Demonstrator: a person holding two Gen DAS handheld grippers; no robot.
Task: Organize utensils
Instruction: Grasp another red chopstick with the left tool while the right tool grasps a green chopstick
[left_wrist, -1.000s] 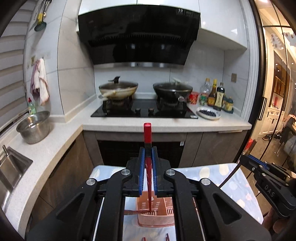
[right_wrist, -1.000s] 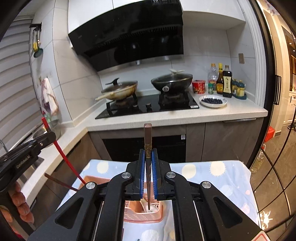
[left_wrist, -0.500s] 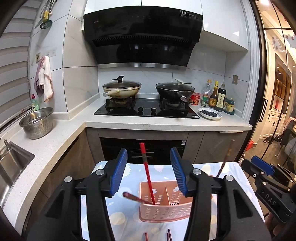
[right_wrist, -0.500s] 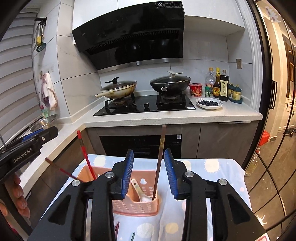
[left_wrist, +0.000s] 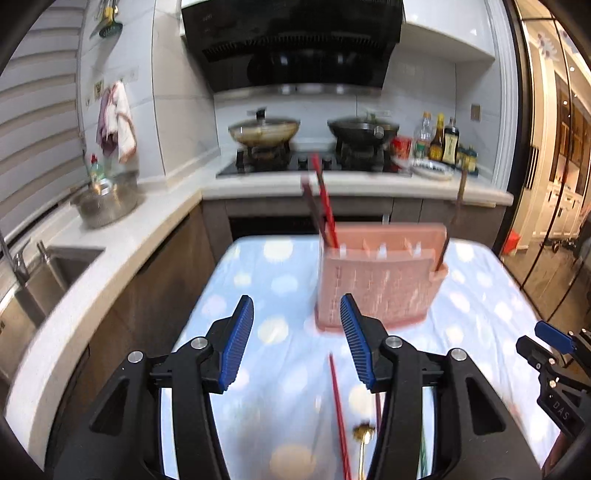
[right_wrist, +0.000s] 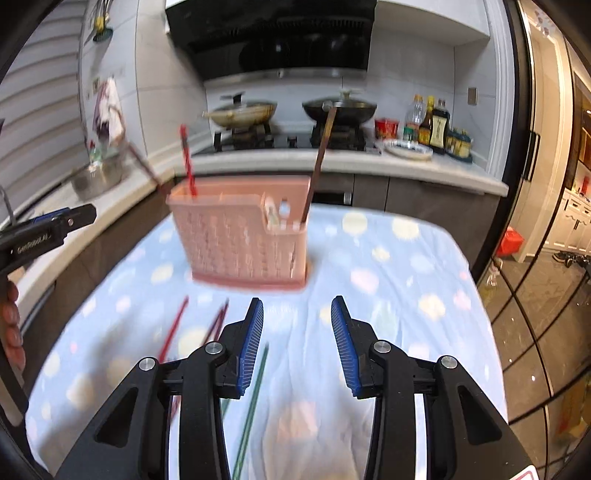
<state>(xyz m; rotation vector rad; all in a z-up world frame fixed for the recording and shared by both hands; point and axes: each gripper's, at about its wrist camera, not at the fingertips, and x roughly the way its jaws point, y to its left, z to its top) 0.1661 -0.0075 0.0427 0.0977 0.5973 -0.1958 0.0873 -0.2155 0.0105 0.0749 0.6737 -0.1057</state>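
A pink slotted utensil holder (left_wrist: 380, 280) (right_wrist: 240, 236) stands on the dotted blue cloth. A red chopstick (left_wrist: 325, 199) (right_wrist: 187, 162) and a dark one stand in its left end; a brown chopstick (right_wrist: 320, 155) (left_wrist: 456, 206) stands in its right end. On the cloth lie a red chopstick (left_wrist: 338, 410), a gold spoon (left_wrist: 364, 435), red chopsticks (right_wrist: 173, 328) and a green chopstick (right_wrist: 255, 398). My left gripper (left_wrist: 295, 343) is open and empty, low over the cloth. My right gripper (right_wrist: 297, 343) is open and empty too.
The cloth-covered table (right_wrist: 406, 266) sits in front of the kitchen counter (left_wrist: 354, 181) with a stove, two woks and bottles. A steel bowl (left_wrist: 105, 199) and a sink (left_wrist: 44, 273) are to the left. A glass wall is at the right.
Both grippers opened and let their chopsticks go into the holder, then drew back and dropped low over the cloth. The chopsticks now stand in the holder.
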